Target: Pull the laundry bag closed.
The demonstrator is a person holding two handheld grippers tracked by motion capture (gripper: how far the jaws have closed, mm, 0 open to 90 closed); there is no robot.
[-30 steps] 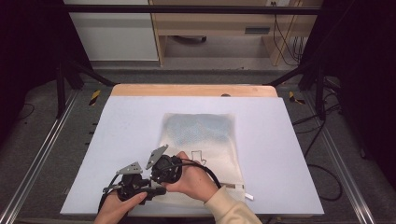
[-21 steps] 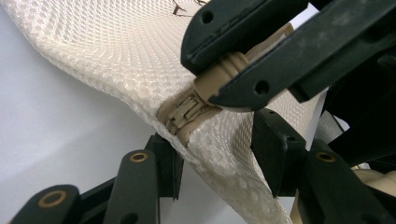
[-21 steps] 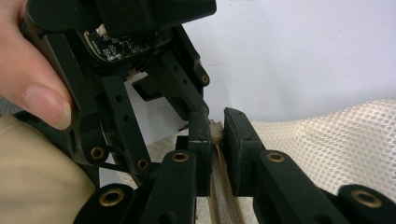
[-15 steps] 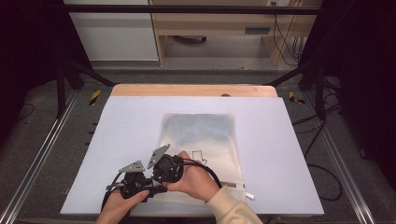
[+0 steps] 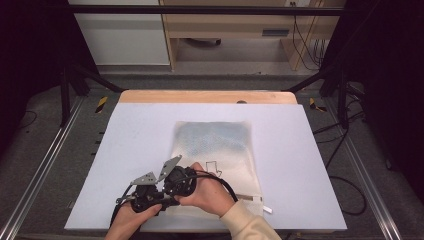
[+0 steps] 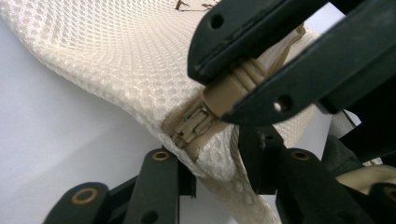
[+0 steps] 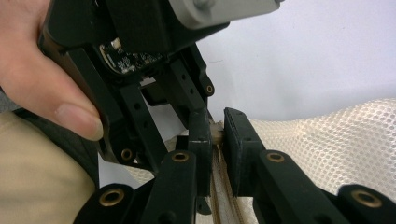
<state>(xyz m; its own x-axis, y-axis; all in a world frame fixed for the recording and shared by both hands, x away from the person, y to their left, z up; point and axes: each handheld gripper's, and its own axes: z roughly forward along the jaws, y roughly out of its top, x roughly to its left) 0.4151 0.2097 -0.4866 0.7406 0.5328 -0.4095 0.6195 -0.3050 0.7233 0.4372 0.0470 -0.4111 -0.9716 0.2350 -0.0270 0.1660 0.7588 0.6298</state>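
A cream mesh bag [image 5: 215, 150] lies flat on the white table [image 5: 140, 130], with something bluish showing inside its far half. Both grippers meet at its near left corner. My right gripper [image 7: 215, 133] is shut on the tan zipper pull [image 6: 229, 91], which sticks out from the slider [image 6: 189, 126]. My left gripper [image 6: 210, 161] has just been closing its jaws. The bag's corner, just below the slider, lies pinched between them. In the high view the left gripper [image 5: 146, 195] sits just left of the right gripper [image 5: 179, 182], each held by a hand.
The table's far edge is a wooden strip [image 5: 207, 96]. Metal rails [image 5: 45, 165] run along both sides. The white end of the zipper [image 5: 267, 210] pokes out at the bag's near right corner. Bare tabletop lies left and right of the bag.
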